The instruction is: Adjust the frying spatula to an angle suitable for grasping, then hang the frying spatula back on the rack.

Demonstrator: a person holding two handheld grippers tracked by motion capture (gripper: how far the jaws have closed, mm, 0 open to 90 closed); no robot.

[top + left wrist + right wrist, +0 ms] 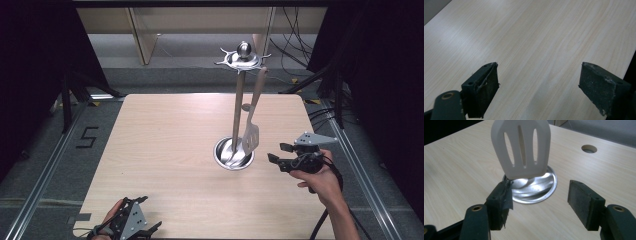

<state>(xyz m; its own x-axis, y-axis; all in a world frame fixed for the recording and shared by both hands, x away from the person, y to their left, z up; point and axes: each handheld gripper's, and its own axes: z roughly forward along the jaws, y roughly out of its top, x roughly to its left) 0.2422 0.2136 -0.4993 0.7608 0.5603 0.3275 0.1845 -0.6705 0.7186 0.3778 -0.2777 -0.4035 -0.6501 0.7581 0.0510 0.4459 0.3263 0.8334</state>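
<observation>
Wooden table [165, 150], right tongs [278, 153] apparently level, agape

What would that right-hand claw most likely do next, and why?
Probably ease forward and close on the slotted spatula. The right gripper is open and empty, aimed at the blade hanging from the stand just ahead of its jaws. The left gripper is open over bare table.

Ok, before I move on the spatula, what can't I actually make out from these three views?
- Spatula: its handle and hook are cut off by the top edge of the right gripper view.
- Rack top in the high view: too small to tell how the spatula hangs.
- Left claw: partly cut off by the high view's bottom edge.
- Rack base: partly hidden behind the spatula blade and one jaw.
</observation>
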